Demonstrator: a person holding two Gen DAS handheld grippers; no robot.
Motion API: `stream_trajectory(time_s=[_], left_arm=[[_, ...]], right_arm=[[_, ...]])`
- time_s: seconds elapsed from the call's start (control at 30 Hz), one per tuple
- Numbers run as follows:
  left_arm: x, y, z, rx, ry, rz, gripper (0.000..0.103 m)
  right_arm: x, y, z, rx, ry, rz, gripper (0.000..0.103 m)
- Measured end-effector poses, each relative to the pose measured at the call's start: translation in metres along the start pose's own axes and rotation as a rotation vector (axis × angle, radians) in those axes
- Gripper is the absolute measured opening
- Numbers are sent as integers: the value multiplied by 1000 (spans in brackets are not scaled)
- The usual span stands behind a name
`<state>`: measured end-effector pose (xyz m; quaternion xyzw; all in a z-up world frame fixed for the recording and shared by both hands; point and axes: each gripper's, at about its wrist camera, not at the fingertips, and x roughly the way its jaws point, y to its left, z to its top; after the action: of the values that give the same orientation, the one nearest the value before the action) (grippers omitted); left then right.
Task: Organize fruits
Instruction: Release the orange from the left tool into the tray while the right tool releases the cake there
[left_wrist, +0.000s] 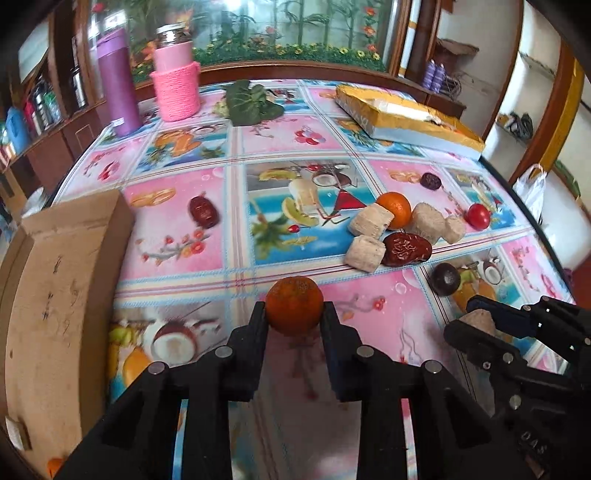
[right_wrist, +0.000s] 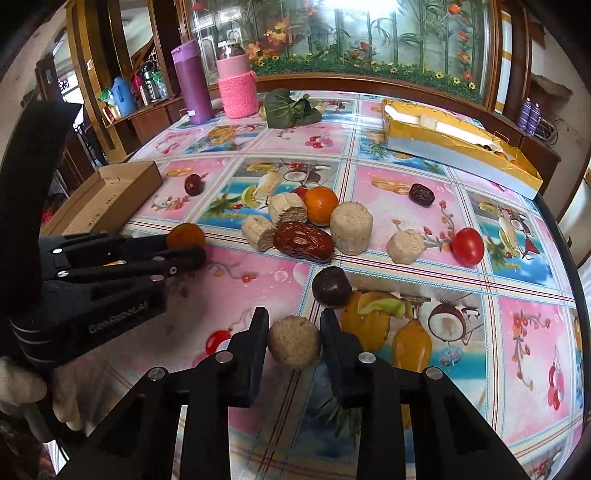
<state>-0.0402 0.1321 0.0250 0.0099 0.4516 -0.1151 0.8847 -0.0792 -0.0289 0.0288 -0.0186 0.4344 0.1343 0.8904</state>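
Observation:
My left gripper (left_wrist: 294, 314) is shut on a dark orange tangerine (left_wrist: 293, 297), just above the patterned tablecloth; the right wrist view shows the same gripper (right_wrist: 188, 243) and tangerine (right_wrist: 184, 233) from the side. My right gripper (right_wrist: 294, 332) is shut on a beige cylindrical chunk (right_wrist: 294, 347), low over the table near its front edge. Beyond both lie a brighter orange (right_wrist: 320, 205), a wrinkled red date (right_wrist: 303, 240), several more beige chunks (right_wrist: 351, 227), a cherry tomato (right_wrist: 468, 246) and a dark round fruit (right_wrist: 331, 287).
A brown cardboard box (left_wrist: 55, 295) stands at the table's left edge, and a gold open box (right_wrist: 454, 147) at the back right. A purple bottle (right_wrist: 194, 83), a pink jar (right_wrist: 236, 85) and green leaves (right_wrist: 291, 109) line the far edge. Two more dates (right_wrist: 193, 184) lie apart.

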Motion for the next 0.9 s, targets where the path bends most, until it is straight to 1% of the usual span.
stream_trajectory(time_s=[0.17,0.27,0.37,0.4,0.53,0.63,0.8,0.9], left_arm=[[-33,33,-13,-92,-38,17,28],[-56,65,-24,-157,-70,62,28],[-78,103,-35,-229,-97,126,28],[-85,121,-41,-259,-102,154,28],[-100,170,-55,-328,-102,239,28],[-106,202,-62,-363,-93,291,28],[-105,235,-65,-392,-63,333,28],[-98,249,-67,-408,-34,335,28]], right_arm=[[-18,11,-1,-7,-24,8,31],[-28,27,0,-33,-40,22,31],[-33,48,3,-68,-52,43,32],[-34,57,5,-83,-54,55,32],[-33,100,14,-144,-51,129,32],[-30,141,24,-212,-57,187,32],[-14,211,36,-319,-63,270,32],[7,247,40,-369,-32,300,32]])
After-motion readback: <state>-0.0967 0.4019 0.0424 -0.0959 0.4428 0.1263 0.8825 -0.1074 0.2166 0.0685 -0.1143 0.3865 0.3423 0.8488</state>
